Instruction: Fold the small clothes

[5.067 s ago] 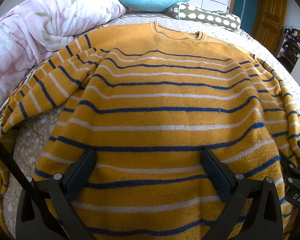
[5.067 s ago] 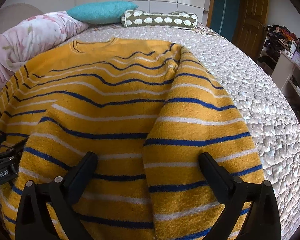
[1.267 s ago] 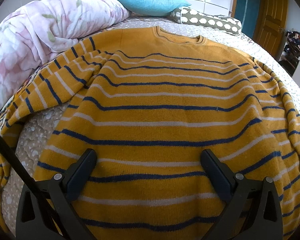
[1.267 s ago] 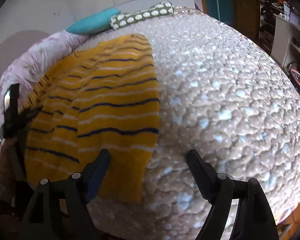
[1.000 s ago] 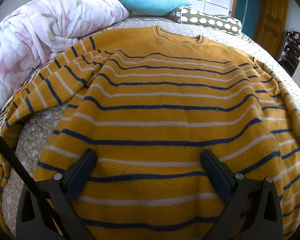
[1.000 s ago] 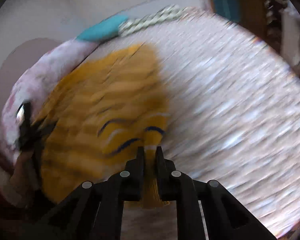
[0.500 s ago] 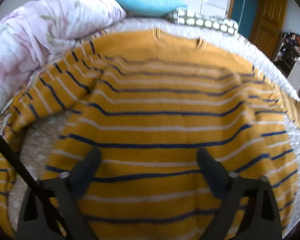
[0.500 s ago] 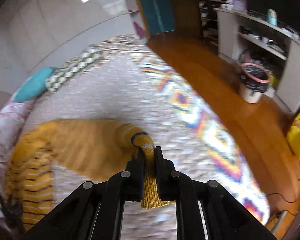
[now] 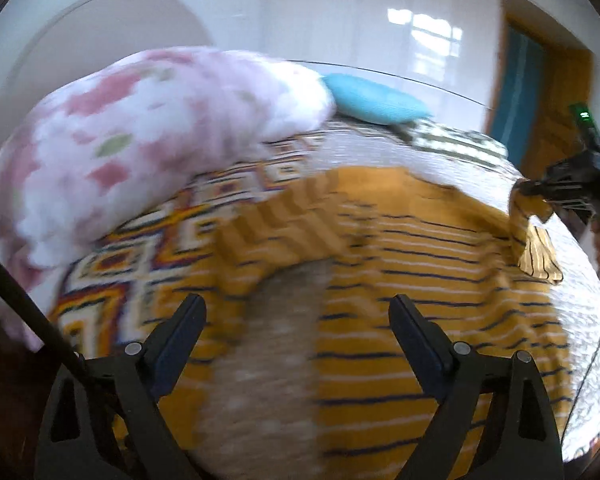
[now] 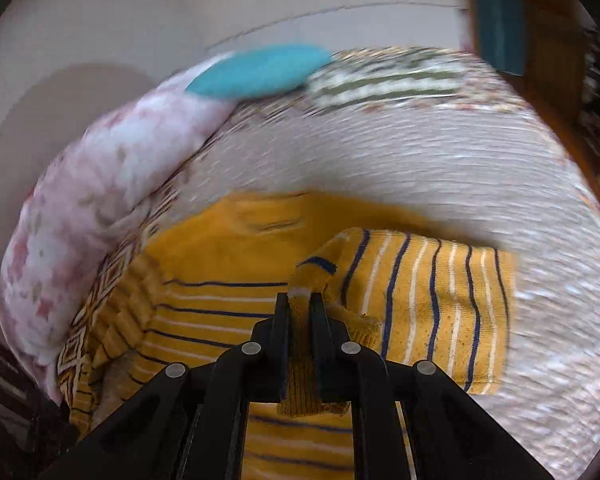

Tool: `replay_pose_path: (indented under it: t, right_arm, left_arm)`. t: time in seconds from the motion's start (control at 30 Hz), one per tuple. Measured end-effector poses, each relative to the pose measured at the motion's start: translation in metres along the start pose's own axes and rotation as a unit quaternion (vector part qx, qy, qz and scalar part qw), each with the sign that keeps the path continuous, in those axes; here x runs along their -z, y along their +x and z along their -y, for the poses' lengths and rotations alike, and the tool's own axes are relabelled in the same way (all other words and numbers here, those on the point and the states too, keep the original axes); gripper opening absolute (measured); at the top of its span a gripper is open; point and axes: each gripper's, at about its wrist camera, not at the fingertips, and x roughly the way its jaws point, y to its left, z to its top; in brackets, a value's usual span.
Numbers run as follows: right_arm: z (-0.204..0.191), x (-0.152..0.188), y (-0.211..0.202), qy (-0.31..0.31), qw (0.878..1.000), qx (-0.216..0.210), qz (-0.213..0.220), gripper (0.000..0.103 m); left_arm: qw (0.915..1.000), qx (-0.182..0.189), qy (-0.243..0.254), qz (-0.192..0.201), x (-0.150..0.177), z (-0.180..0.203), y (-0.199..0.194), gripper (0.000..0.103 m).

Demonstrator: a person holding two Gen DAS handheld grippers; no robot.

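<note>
The right gripper [image 10: 299,300] is clamped tight on a sleeve cuff [image 10: 300,380] of the yellow striped sweater [image 10: 228,264], the sleeve [image 10: 432,304] doubled across the garment's right side. The left gripper [image 9: 296,316] hangs with its jaws wide apart and nothing between them, above the sweater's left part near the bed's [image 9: 572,264] left edge. The sweater lies spread on the quilted cover. Beyond it, a pink floral duvet [image 9: 140,140] is heaped along the left edge, and a blue pillow [image 10: 260,68] and a patterned cushion [image 10: 384,76] sit at the far end.
</note>
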Motion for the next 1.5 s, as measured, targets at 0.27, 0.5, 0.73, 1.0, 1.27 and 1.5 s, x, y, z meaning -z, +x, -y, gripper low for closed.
replay_pose_path:
  t: [0.27,0.5,0.73,1.0,1.27,1.5]
  right_arm:
    - [-0.107,-0.021,0.135,-0.046,0.996,-0.018,-0.068,0.010]
    - [-0.145,-0.025,0.195,-0.063,0.993,-0.015,-0.103,0.031]
    - [-0.191,-0.014,0.168,-0.106,0.988,-0.084,-0.080,0.047]
    - [-0.289,0.100,0.108,-0.372,0.913,-0.136,-0.100,0.054]
    - [-0.330,0.203,0.088,-0.562,0.814,-0.116,-0.092,0.056]
    - [-0.335,0.225,0.093,-0.476,0.836,-0.207,-0.180,0.056]
  left_arm:
    - [0.9973,-0.023,-0.069,-0.003,0.015,-0.078,-0.004,0.092]
    - [0.9925,-0.029,-0.118,-0.014,0.020,-0.114,-0.003,0.092]
    - [0.9867,-0.044,-0.156,-0.014,0.025,-0.142,-0.008,0.092]
    - [0.9794,-0.076,-0.187,-0.003,0.036,-0.176,-0.030,0.092]
    - [0.9736,-0.083,-0.213,0.002,0.046,-0.199,-0.046,0.092]
    - [0.9697,-0.082,-0.230,0.013,0.048,-0.209,-0.058,0.092]
